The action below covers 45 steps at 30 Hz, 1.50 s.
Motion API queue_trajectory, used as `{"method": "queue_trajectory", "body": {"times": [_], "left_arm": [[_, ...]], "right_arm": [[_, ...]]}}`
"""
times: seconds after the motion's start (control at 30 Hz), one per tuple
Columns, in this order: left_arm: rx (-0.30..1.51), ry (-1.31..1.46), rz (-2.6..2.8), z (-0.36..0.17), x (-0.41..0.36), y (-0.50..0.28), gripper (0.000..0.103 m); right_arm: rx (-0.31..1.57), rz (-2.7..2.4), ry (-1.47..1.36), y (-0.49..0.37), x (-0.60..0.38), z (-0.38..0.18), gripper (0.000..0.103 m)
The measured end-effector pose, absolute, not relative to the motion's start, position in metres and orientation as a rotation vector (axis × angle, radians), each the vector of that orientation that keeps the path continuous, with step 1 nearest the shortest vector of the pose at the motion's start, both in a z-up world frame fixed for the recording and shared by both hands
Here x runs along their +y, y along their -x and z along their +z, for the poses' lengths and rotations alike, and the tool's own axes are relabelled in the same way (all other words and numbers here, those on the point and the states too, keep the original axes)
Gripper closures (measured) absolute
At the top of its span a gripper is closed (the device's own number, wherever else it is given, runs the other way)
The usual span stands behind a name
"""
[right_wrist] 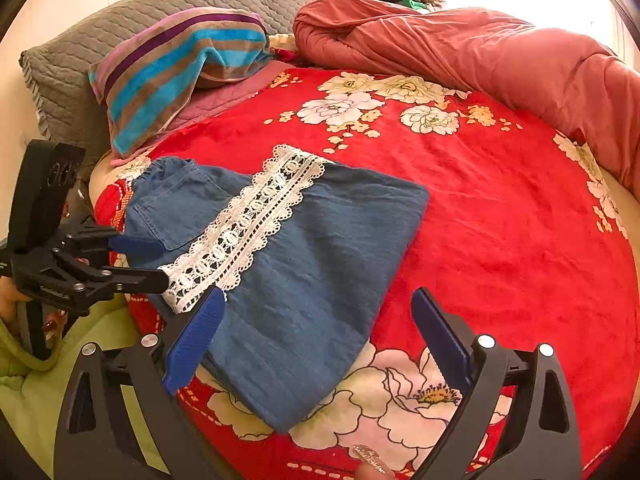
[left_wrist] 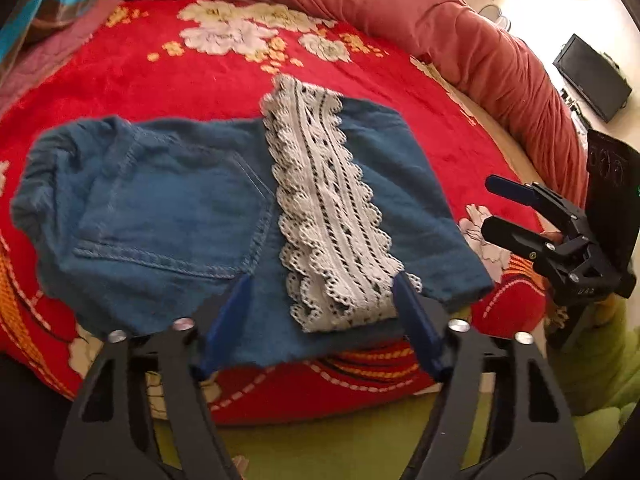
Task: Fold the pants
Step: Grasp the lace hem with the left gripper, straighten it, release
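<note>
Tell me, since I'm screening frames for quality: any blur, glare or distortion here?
Left wrist view: pants and lace strip slightly soft; window glare upper right. Right wrist view: sharper, blown-out glare top right. Both: fisheye bends the bedspread edges.

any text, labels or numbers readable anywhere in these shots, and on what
Nothing can be read for certain.
Embossed round characters on the black plate of the right gripper, perhaps "000": too blurred to read.
The same embossing on the plate of the left gripper: unreadable.
Small white mark low on the right gripper's body: too small.
Denim pants, red floral blanket: no text.
</note>
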<state>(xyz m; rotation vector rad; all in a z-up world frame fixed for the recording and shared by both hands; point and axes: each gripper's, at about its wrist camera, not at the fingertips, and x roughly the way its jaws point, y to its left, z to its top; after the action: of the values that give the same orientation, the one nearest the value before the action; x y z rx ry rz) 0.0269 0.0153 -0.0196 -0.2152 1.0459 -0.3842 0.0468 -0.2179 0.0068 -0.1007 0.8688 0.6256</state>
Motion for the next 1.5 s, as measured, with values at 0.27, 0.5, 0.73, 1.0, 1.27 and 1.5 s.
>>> {"method": "queue_trajectory", "body": {"times": [0.27,0.5,0.73,1.0,1.27,1.5], "left_arm": [[1.109,0.301,-0.381,-0.039,0.008,-0.041,0.040],[1.063,0.204,-0.406,-0.022,0.003,-0.028,0.092],[1.082,0.155,-0.361,-0.026,0.005,-0.025,0.083],[1.073,0.136,-0.328,-0.025,0.009,-0.023,0.066],[1.064,0.108,-0.315,-0.022,0.006,-0.025,0.048],[1.045,0.099,-0.296,-0.017,0.007,-0.022,0.042]], "right_arm": [[0.875,0.649,0.087,-0.043,-0.217,0.004,0.009],[0.886,0.707,0.104,-0.038,-0.203,0.003,0.009],[0.871,0.767,0.156,-0.034,-0.186,0.005,0.024],[0.973,0.758,0.204,-0.033,-0.184,-0.031,0.054],[0.981,0.758,0.190,-0.027,-0.190,-0.039,0.053],[0.958,0.749,0.166,-0.026,-0.200,-0.026,0.052]]}}
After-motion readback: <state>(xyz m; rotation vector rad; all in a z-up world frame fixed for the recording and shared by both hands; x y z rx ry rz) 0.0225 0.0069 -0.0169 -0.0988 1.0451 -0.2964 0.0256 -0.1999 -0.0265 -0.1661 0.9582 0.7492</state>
